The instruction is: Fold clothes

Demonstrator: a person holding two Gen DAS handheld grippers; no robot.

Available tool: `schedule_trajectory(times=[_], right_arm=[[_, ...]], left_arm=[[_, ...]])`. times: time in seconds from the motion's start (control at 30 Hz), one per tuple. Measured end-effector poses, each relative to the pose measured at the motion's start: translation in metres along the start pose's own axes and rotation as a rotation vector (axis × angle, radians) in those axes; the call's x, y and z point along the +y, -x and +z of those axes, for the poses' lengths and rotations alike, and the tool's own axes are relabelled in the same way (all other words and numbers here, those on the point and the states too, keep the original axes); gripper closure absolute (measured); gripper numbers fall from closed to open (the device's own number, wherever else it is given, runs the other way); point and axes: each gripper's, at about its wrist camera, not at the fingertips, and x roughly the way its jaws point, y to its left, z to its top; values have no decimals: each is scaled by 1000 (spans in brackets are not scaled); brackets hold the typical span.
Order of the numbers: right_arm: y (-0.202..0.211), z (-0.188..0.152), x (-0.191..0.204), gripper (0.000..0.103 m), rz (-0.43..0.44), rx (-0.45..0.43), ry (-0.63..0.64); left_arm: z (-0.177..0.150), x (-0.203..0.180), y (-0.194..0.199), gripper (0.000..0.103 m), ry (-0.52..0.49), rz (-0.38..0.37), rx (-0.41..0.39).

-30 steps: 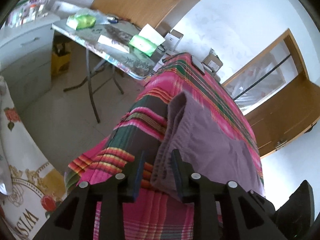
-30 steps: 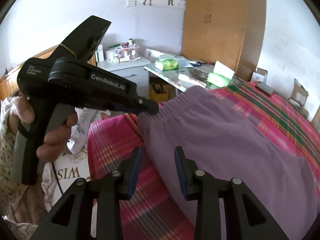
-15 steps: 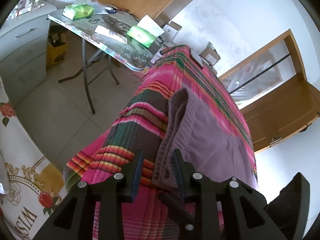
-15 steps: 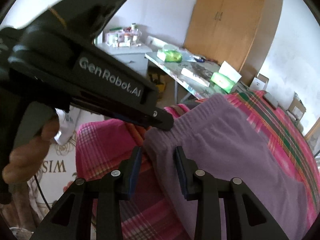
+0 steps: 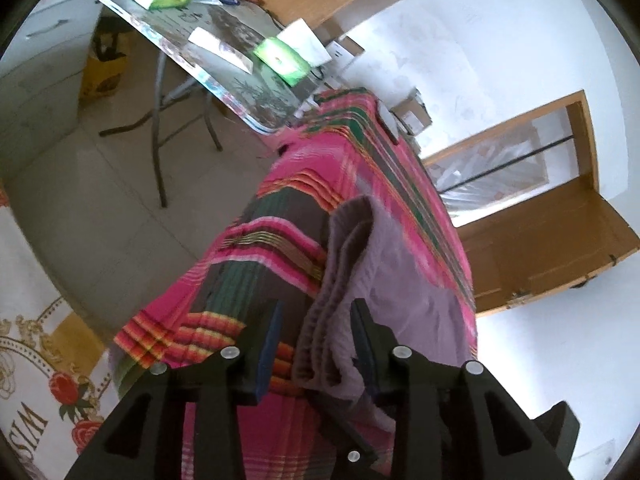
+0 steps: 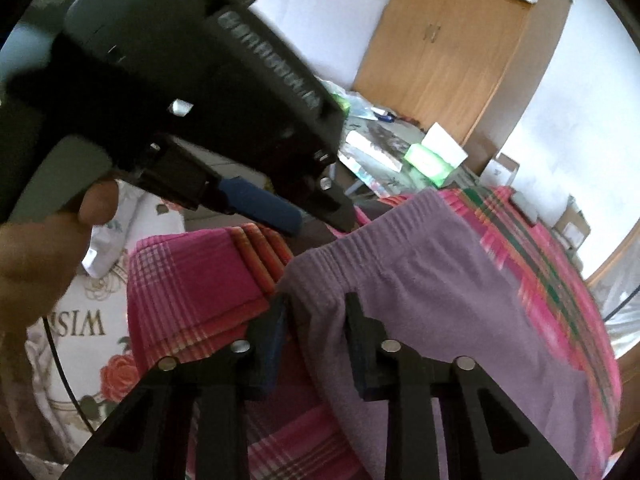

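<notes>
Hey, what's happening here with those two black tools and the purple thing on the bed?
A person is working on purple trousers that lie on a pink plaid bedcover, a handheld gripper in each hand. Both are at the elastic waistband. The left gripper has that edge between its fingers and its jaws are opening. The right gripper straddles the waistband corner and its jaws are closing on it. No fold is visible yet.

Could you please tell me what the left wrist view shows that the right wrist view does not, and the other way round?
Only the left wrist view shows the tiled floor and the folding table's legs. Only the right wrist view shows the person's hand holding the left hand-held gripper, plus the wardrobe doors. Both show the purple trousers on the pink striped bedspread and the cluttered table.
</notes>
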Motion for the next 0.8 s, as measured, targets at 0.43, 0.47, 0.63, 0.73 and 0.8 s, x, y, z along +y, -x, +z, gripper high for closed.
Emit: schedule_trajectory(times=[0.43, 0.47, 0.63, 0.73, 0.8], right_arm=[[38, -13, -20, 85, -20, -161, -131], [40, -14, -22, 85, -18, -170, -141], [44, -15, -25, 85, 2, -179, -159], [45, -13, -28, 85, 11, -191, -167], [46, -13, -28, 85, 14, -195, -176]], left_arm=[[10, 20, -6, 63, 175, -74, 23], [11, 21, -7, 63, 186, -82, 30], [16, 13, -15, 62, 186, -137, 57], [21, 8, -21, 62, 178, -188, 68], [24, 3, -25, 62, 162, -208, 81]])
